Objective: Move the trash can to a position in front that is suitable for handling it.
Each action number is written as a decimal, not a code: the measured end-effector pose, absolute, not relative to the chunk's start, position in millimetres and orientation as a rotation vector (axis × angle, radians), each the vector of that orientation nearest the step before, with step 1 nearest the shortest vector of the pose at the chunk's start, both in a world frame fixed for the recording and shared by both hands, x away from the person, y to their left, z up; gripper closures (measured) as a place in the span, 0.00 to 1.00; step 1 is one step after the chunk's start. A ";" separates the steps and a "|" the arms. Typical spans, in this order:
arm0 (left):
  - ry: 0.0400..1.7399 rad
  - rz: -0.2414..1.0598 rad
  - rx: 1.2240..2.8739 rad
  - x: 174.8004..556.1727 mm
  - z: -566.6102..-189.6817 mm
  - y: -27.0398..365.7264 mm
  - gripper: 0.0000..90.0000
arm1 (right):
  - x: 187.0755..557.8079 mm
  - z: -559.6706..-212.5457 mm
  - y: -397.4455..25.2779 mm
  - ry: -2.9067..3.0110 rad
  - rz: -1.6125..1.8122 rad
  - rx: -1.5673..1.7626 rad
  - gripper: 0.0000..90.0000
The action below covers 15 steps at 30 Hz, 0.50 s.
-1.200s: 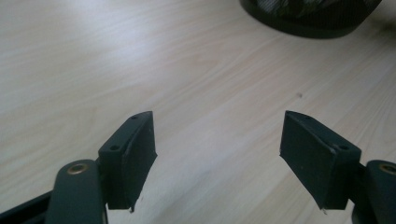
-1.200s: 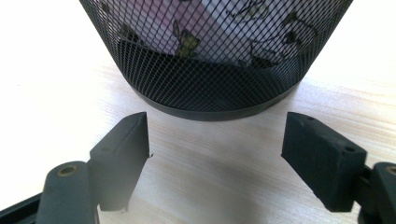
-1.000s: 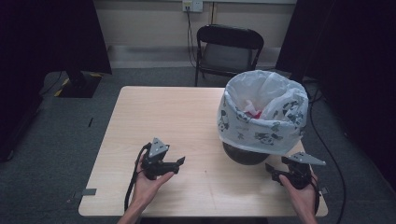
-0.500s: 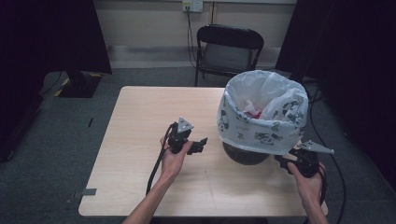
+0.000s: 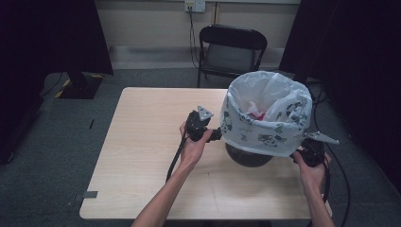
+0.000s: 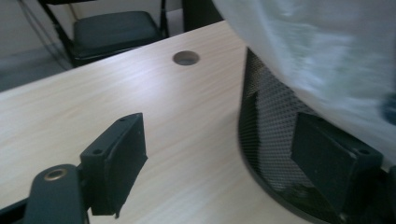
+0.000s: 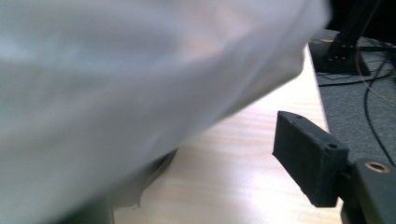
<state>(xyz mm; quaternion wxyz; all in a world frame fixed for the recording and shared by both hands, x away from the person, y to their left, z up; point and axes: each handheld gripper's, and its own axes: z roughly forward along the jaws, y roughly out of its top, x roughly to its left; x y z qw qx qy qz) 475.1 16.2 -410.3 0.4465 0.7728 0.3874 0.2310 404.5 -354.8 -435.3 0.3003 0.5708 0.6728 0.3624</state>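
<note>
**Pale wood, a black mesh bin, and a gripper at each side**

Pale wood-grain tabletop (image 5: 142, 156) carries everything here. Nearest the camera, the person's two forearms come up from the bottom edge of the high view. The left gripper (image 5: 216, 134) sits just left of the mesh wastebasket (image 5: 248, 156), its tip at the hem of the white patterned bin liner (image 5: 267, 125) that drapes over the basket's rim and hangs down its sides. In the left gripper view its jaws stand wide apart and released: one over bare tabletop, the other close against the black mesh wall (image 6: 271, 107), with the liner (image 6: 327, 56) hanging just above; whether that jaw touches the mesh cannot be told.

The right gripper (image 5: 302, 150) is low at the basket's right side, tucked under the liner's overhang. In the right gripper view one jaw stands clear over the tabletop while the blurred white liner (image 7: 116, 79) hides the other, so whether it is released or clenched cannot be told.

Inside the liner lies something red and white (image 5: 255, 111). Beyond the tabletop stands a black folding chair (image 5: 231, 49) against the wall.
</note>
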 end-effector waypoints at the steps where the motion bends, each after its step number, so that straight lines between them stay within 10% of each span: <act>1: 0.964 0.563 1.900 479.7 -410.3 15.8 0.20 | 407.7 -433.7 -355.4 1.764 0.955 1.521 0.33; 15: 0.948 0.600 1.857 493.9 -405.8 4.0 0.35 | 425.8 -424.6 -350.5 1.729 0.994 1.468 0.47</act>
